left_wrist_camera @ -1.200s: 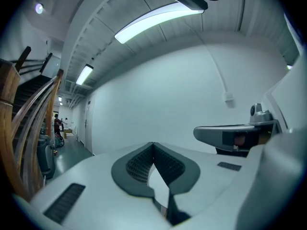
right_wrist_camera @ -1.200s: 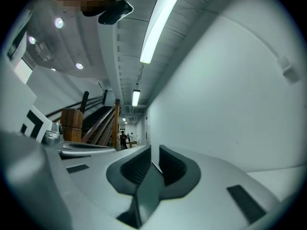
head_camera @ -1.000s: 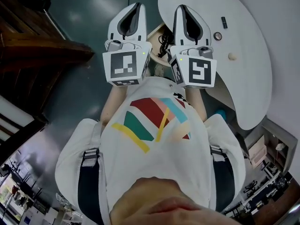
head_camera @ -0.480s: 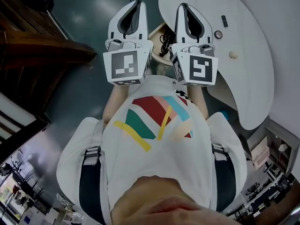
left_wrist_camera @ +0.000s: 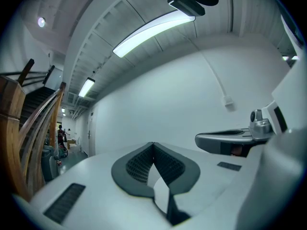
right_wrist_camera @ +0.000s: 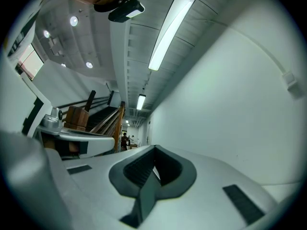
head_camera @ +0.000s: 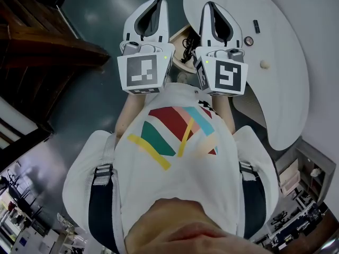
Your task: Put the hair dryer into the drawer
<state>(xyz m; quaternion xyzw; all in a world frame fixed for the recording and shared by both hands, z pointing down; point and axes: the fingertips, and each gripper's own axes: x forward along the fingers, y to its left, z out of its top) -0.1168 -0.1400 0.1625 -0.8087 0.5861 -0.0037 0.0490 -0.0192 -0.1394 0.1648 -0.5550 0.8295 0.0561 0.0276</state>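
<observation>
Both grippers are held side by side in front of my chest, pointing level. My left gripper [head_camera: 156, 1] [left_wrist_camera: 153, 145] is shut, its dark pads meeting with nothing between them. My right gripper [head_camera: 208, 5] [right_wrist_camera: 154, 150] is also shut and empty. Between and below them in the head view, a black corded object [head_camera: 186, 47] lies in a light-brown open container [head_camera: 178, 36]. It may be the hair dryer, but the grippers hide most of it. Both gripper views look at a white wall and ceiling, so neither shows the dryer or a drawer.
A white rounded table [head_camera: 286, 52] stands at the right with a small dark bar [head_camera: 257, 26], a round item [head_camera: 248, 41] and a pale knob [head_camera: 264, 64]. A dark wooden staircase [head_camera: 42, 46] is at the left. Dark floor [head_camera: 106, 15] lies ahead.
</observation>
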